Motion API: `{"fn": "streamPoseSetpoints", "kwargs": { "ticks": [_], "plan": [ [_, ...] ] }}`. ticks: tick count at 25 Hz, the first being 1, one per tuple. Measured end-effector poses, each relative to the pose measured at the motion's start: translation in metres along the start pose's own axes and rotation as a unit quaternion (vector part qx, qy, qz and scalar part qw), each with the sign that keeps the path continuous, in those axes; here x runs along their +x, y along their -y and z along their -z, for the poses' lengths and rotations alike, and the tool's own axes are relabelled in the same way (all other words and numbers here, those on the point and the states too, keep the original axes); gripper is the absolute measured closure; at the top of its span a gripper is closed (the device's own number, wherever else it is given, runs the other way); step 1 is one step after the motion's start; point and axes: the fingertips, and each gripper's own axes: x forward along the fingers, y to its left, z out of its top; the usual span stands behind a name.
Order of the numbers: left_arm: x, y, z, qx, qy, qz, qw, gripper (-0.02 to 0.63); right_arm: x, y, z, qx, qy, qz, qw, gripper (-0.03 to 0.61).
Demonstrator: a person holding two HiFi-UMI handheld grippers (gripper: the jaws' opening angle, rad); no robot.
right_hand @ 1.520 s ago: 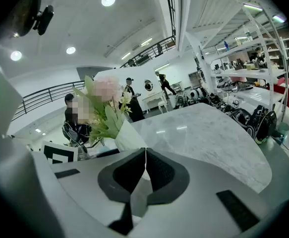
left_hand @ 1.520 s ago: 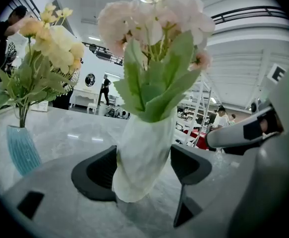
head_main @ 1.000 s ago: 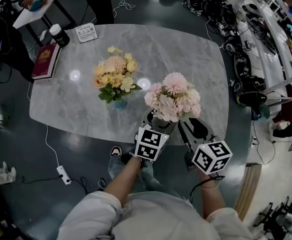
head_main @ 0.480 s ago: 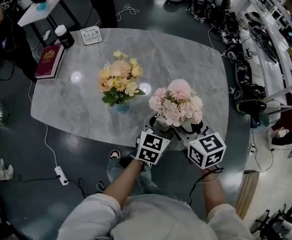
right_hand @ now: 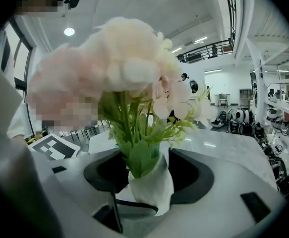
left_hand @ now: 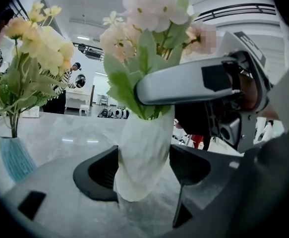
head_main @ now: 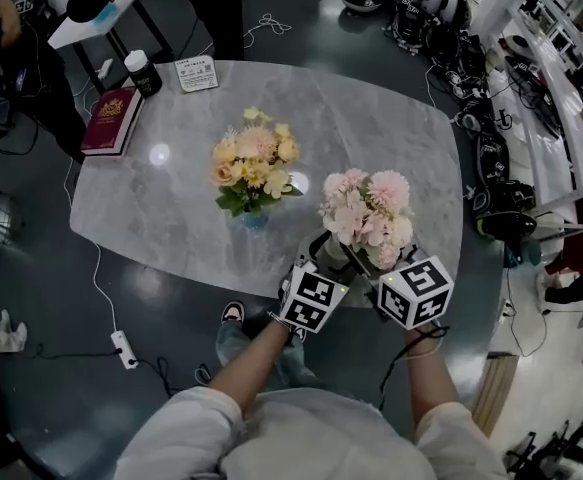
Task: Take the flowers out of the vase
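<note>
A white vase [head_main: 329,255] with pink flowers [head_main: 368,213] stands near the front edge of the grey marble table [head_main: 171,213]. My left gripper [head_main: 321,253] is shut on the vase's body [left_hand: 144,155], with a jaw against each side. My right gripper [head_main: 364,265] has come in from the right at the vase's neck, and one of its fingers [left_hand: 184,86] crosses above the left jaws. Its jaws have just been opening. In the right gripper view the green stems [right_hand: 140,155] and the vase's mouth [right_hand: 151,187] sit between the open jaws with a gap at the left.
A yellow bouquet [head_main: 254,163] in a blue vase [left_hand: 13,157] stands mid-table, left of the white vase. At the far left corner lie a red book [head_main: 111,120], a dark can [head_main: 144,71] and a card [head_main: 196,73]. Cables and gear crowd the floor at right.
My right gripper has moved left from beside the vase to around its neck, rolling as it went and opening its jaws. The left gripper has kept its hold on the vase.
</note>
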Motion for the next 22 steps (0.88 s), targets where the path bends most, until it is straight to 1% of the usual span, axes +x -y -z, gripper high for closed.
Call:
{"fn": "streamPoseSetpoints", "kwargs": {
  "ticks": [4,10,14,18,22],
  "plan": [
    [0.000,-0.002,0.001,0.002,-0.002,0.002,1.0000,0.284,0.005,0.001,-0.007,-0.009,0.011,0.008,1.000,0.356],
    [0.003,0.000,0.008,-0.001,-0.008,0.004,1.0000,0.284,0.001,0.006,-0.017,-0.010,0.029,0.006,1.000,0.362],
    [0.002,-0.001,0.007,-0.001,-0.010,0.005,0.9999,0.284,0.002,0.005,-0.020,-0.014,0.034,0.005,0.999,0.406],
    [0.001,-0.001,0.002,0.002,-0.010,0.005,0.9999,0.284,0.000,0.005,-0.022,-0.015,0.037,0.006,0.999,0.425],
    [0.004,0.001,0.006,0.000,-0.015,0.005,0.9999,0.284,-0.005,0.006,-0.034,-0.008,0.057,0.005,0.998,0.462]
  ]
}}
